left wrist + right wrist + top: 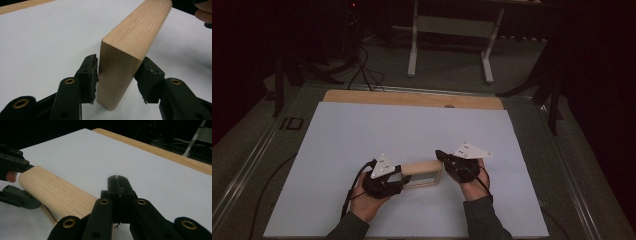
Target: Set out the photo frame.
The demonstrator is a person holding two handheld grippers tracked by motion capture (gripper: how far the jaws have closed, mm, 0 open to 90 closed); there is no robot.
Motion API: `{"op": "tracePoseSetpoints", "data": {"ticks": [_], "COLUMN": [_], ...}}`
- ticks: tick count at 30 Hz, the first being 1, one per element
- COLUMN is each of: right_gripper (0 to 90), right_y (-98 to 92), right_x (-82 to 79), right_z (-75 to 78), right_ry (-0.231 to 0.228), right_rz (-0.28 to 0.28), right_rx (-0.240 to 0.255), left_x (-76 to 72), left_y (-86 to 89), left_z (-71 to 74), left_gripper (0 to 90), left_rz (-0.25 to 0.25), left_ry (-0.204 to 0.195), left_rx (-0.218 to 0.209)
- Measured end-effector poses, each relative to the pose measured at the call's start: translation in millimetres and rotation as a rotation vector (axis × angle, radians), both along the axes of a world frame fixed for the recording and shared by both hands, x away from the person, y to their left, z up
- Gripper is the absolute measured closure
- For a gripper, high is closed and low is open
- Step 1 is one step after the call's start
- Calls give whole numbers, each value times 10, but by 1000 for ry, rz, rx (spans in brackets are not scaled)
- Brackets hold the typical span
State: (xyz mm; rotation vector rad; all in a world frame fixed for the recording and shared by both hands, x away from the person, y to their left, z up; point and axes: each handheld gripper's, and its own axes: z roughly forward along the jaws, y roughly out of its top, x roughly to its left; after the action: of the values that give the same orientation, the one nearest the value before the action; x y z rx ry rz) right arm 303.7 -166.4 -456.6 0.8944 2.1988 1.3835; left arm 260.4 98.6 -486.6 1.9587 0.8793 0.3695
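A light wooden frame (422, 174) stands on edge on the white sheet (412, 125), between my two grippers. My left gripper (398, 178) is at its left end. In the left gripper view its jaws straddle that end of the frame (132, 37), with the pads (91, 75) pressed against both faces. My right gripper (443, 159) is at the frame's right end. In the right gripper view its jaws are shut (117, 180) with nothing between them, and the frame's top rail (57, 192) runs away to the left, where the left gripper's jaws clasp it.
The white sheet lies on a wooden board (412, 97) with a strip showing at the far edge. Beyond the table stand a white frame stand (452, 30), dark tripod legs (282, 75) and floor cables (362, 70). Wide free sheet lies all around the frame.
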Motion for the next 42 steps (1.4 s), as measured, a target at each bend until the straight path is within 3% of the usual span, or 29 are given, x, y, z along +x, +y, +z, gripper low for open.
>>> {"op": "tracePoseSetpoints", "data": {"ticks": [3, 15, 20, 27, 42], "right_gripper": [898, 886, 827, 633, 520], "right_y": [-5, -3, 2, -78, -177], "right_x": [-4, -19, -36, -42, -57], "right_z": [1, 1, 11, 64, 90], "right_ry": [1, -7, -20, -13, 24], "right_rz": [0, 6, 16, 30, 60], "right_rx": [-2, -2, 2, 49, 61], "left_x": [6, 6, 8, 7, 16], "left_y": [11, 4, 1, -7, 4], "left_z": [-5, -20, -33, -44, -45], "left_gripper": [532, 536, 536, 534, 537], "left_rz": [13, 11, 10, 12, 9], "left_ry": [11, 12, 14, 17, 21], "left_rx": [-15, -11, -8, -7, -13]}}
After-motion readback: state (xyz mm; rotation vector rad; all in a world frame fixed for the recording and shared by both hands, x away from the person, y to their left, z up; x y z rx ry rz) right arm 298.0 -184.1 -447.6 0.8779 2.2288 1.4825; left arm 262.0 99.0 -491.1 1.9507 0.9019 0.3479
